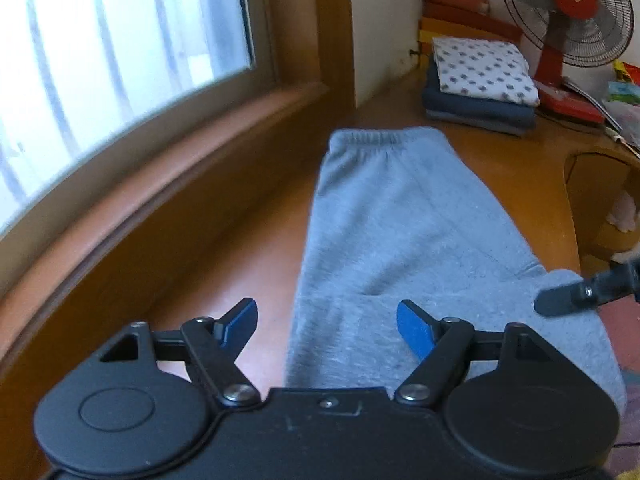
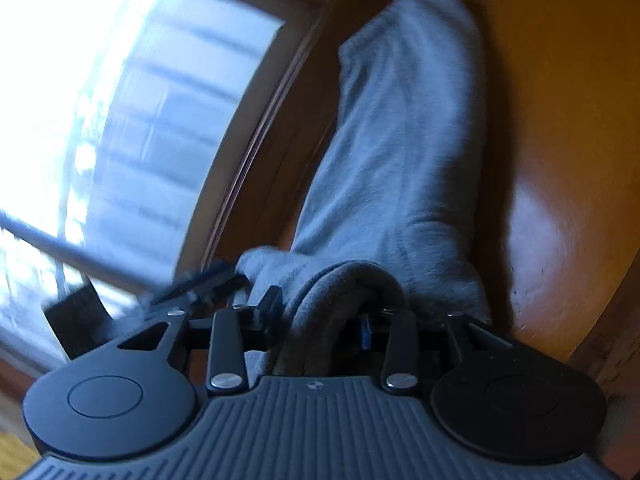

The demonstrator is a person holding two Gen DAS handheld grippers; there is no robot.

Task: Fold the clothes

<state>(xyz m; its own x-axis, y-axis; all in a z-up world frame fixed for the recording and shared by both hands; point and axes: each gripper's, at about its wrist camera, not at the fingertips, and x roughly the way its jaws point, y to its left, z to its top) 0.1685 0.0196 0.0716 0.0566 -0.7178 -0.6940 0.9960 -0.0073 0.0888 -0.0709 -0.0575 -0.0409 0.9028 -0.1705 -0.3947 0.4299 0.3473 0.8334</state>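
No bins or baskets anywhere we could see, so nothing to report there. The nearest thing to storage was a stack of folded clothes (image 1: 482, 88) at the far end of the wooden table (image 1: 248, 248): a white patterned piece on top, dark blue and grey ones under it, right beside a red fan (image 1: 568, 20).

The job itself was the grey sweatpants (image 1: 384, 232). They lay stretched lengthwise along the table next to the window (image 1: 120, 40), soft fleece, gathered elastic waistband at the far end, fairly flat apart from a few creases.

Our left claw (image 1: 326, 330) was wide open with nothing in it. Its blue pads (image 1: 414, 332) stood clear of the cloth, one over bare wood and the other over the near end of the pants.

The right claw (image 2: 320, 316) had a rolled-over fold of the grey fabric bunched up between its fingers. It looked like a grip, but the view was blurry and the cloth hid the pads, so we honestly couldn't tell whether it was clamped or just loose around it. In the left view it showed up at the right edge, touching the pants' near corner.
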